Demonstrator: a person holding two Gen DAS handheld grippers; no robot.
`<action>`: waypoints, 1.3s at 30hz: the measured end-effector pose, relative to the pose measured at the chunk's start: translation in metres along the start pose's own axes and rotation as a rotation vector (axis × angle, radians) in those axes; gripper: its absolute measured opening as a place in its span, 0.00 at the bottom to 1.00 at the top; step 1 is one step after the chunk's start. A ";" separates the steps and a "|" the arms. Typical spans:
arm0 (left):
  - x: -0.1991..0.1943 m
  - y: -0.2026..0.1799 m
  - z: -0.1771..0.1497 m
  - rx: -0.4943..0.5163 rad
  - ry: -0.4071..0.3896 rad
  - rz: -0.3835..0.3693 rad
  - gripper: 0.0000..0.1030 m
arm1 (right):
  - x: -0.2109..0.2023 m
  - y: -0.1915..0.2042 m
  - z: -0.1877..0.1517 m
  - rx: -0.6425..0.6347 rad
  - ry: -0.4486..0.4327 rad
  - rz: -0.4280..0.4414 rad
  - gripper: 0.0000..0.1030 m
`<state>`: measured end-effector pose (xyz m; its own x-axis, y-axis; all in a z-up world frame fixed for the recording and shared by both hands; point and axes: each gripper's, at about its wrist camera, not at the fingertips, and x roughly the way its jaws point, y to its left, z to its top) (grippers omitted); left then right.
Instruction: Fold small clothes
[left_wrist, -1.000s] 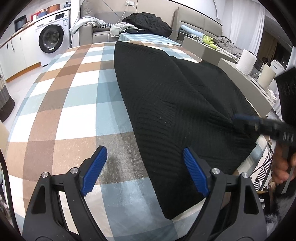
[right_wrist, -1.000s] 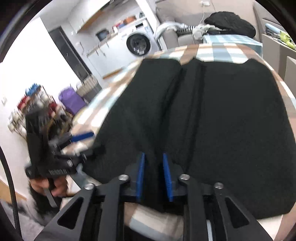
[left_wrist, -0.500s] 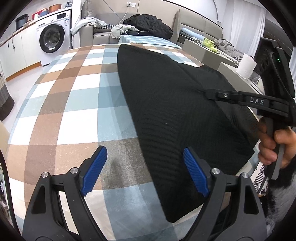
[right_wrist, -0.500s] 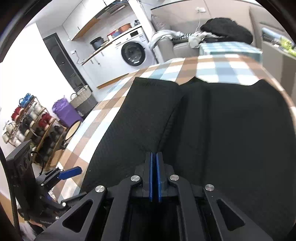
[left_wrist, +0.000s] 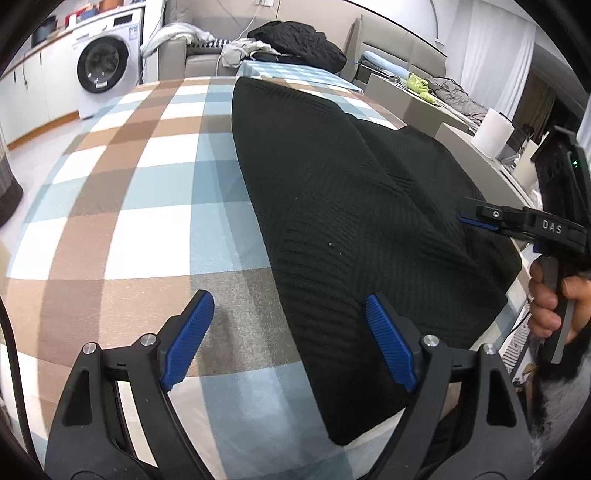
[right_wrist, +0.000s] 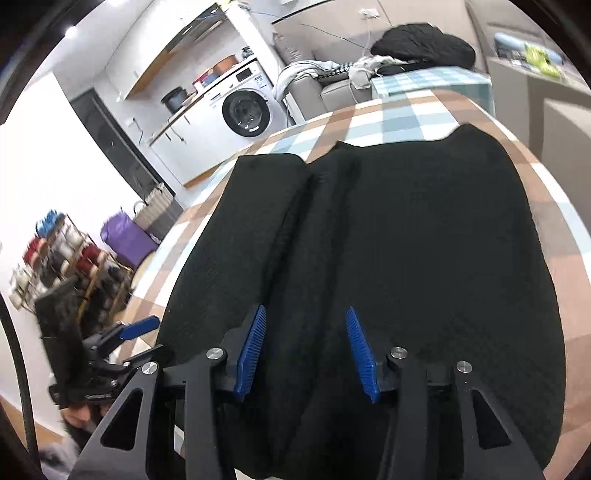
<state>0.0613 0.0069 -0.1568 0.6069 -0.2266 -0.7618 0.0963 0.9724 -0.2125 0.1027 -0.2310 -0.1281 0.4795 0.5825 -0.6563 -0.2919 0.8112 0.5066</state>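
A black knit garment (left_wrist: 351, 206) lies folded lengthwise on the checked tablecloth (left_wrist: 140, 206); it also fills the right wrist view (right_wrist: 406, 240), with a fold ridge down its left half. My left gripper (left_wrist: 291, 343) is open and empty, hovering over the garment's near left edge. My right gripper (right_wrist: 304, 350) is open and empty just above the garment's near hem; it shows at the right in the left wrist view (left_wrist: 465, 218). The left gripper shows low left in the right wrist view (right_wrist: 136, 336).
A washing machine (left_wrist: 103, 66) and a sofa with piled clothes (left_wrist: 295, 40) stand beyond the table. White paper rolls (left_wrist: 493, 131) sit on a side unit at right. A shelf rack (right_wrist: 62, 258) stands on the floor at left.
My right gripper was shut on the garment half a second ago and has opened and let go. The left gripper stayed open and almost still.
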 end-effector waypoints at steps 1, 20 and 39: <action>0.001 0.000 0.000 -0.001 0.003 -0.004 0.80 | 0.003 -0.006 0.002 0.028 0.006 0.013 0.45; -0.001 -0.002 0.010 0.017 -0.016 -0.005 0.80 | 0.066 0.054 0.041 -0.232 0.020 -0.049 0.08; 0.011 -0.018 0.009 0.050 0.020 -0.021 0.80 | -0.013 -0.026 0.012 -0.055 0.034 -0.114 0.21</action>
<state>0.0737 -0.0127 -0.1562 0.5885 -0.2475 -0.7697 0.1483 0.9689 -0.1982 0.1139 -0.2602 -0.1256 0.4837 0.4873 -0.7270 -0.2828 0.8731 0.3971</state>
